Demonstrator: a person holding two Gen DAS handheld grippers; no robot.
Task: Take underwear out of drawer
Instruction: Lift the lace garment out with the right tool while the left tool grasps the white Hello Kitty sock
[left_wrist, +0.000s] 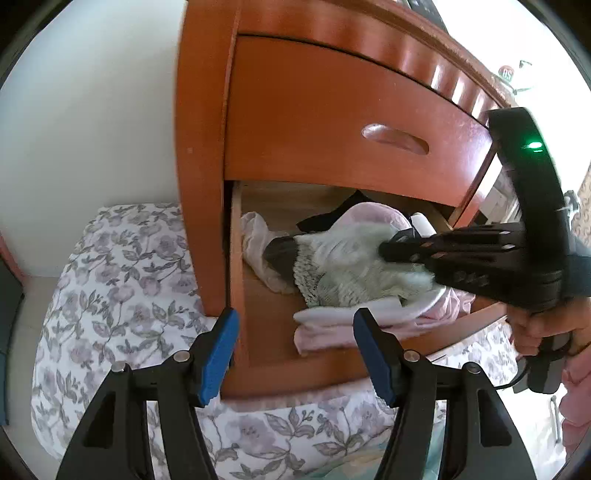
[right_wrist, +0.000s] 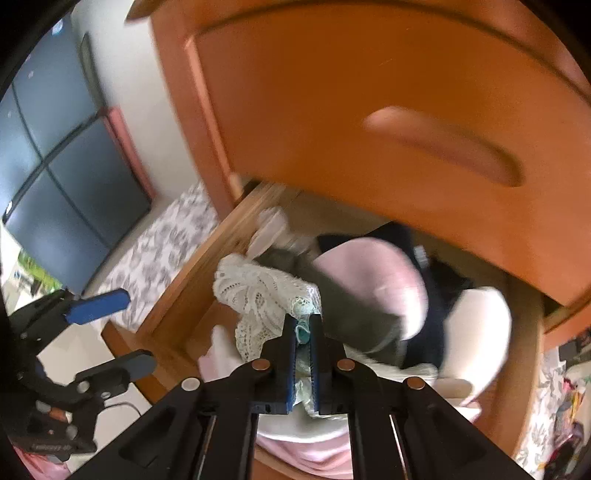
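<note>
Blue-padded and black-framed, my right tongs (right_wrist: 303, 332) fill the bottom of the right wrist view, their jaws drawn narrow and pinching a bit of pale green lacy underwear (right_wrist: 266, 295) between the pads; that garment bunches up just ahead and to the left of the tips, on top of the heap of clothes. From the left wrist camera I see those same right tongs (left_wrist: 384, 248) reaching in from the right, tips buried in the pale green fabric (left_wrist: 351, 266). My left tongs (left_wrist: 295, 354) hang in front of the pulled-out orange-brown wooden drawer (left_wrist: 255, 295), jaws standing moderately wide with nothing between them, the drawer's left wall and front edge showing through the gap. Beyond the left tongs' tips lies a folded pale pink cloth (left_wrist: 332, 332), and farther in, a rounded pink garment (left_wrist: 376, 218) and a black piece (left_wrist: 332, 218). Above the open drawer sits the closed upper drawer front with its recessed oval handle (left_wrist: 395, 138). Left of and beneath my left tongs spreads a white bedcover printed with grey-purple flowers (left_wrist: 122, 280). A hand (left_wrist: 543, 325) grips the right tool's handle at the far right.
</note>
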